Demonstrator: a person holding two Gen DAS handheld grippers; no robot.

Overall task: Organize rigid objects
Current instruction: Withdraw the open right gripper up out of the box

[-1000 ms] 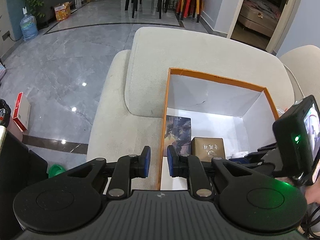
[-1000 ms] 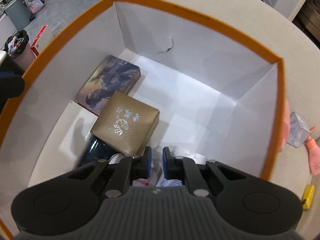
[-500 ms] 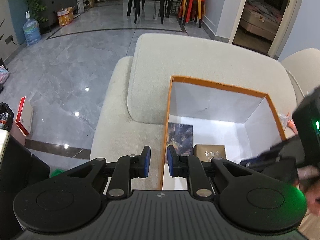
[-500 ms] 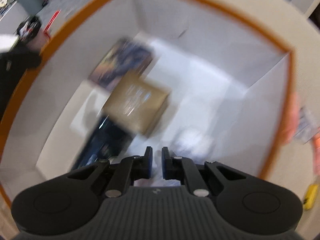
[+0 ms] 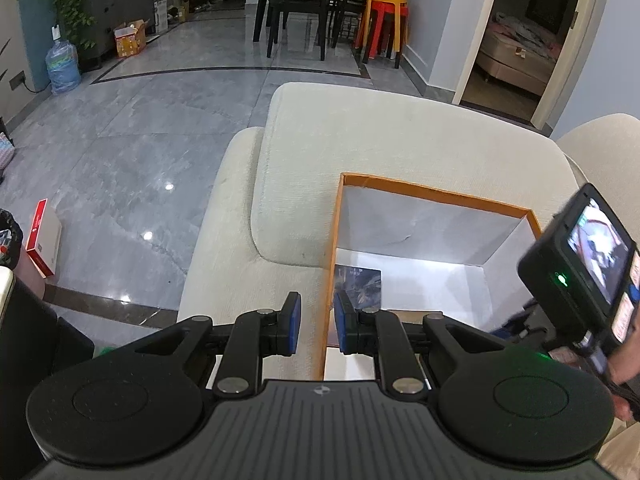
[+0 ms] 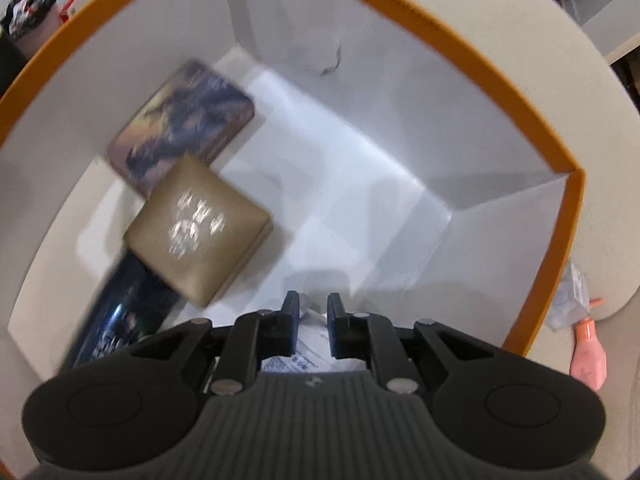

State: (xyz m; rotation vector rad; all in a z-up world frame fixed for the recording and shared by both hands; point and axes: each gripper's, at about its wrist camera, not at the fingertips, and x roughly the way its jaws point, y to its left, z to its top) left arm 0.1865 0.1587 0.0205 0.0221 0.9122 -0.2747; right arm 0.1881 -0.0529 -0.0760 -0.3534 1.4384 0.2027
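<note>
An orange box (image 5: 436, 194) with white inner walls rests on a cream sofa. My left gripper (image 5: 317, 322) is shut on its left wall, one pad on each side. My right gripper (image 6: 313, 312) points straight down into the box (image 6: 400, 4). Its jaws are opening, and a white printed packet (image 6: 310, 346) shows between and under them near the floor. On the box floor lie an illustrated flat box (image 6: 184, 124), a tan box (image 6: 200, 228) and a dark blue box (image 6: 120, 320). The right gripper's camera unit (image 5: 584, 256) shows at the right of the left wrist view.
The sofa cushion (image 5: 360, 140) surrounds the box. A pink bottle (image 6: 588, 352) and a clear packet (image 6: 572, 300) lie on the sofa outside the right wall. A hand (image 5: 624, 364) holds the right gripper. A red box (image 5: 42, 236) lies on the tiled floor.
My right gripper has shifted over the box floor, and the gap between its pads is slightly wider. My left gripper has kept its hold on the wall.
</note>
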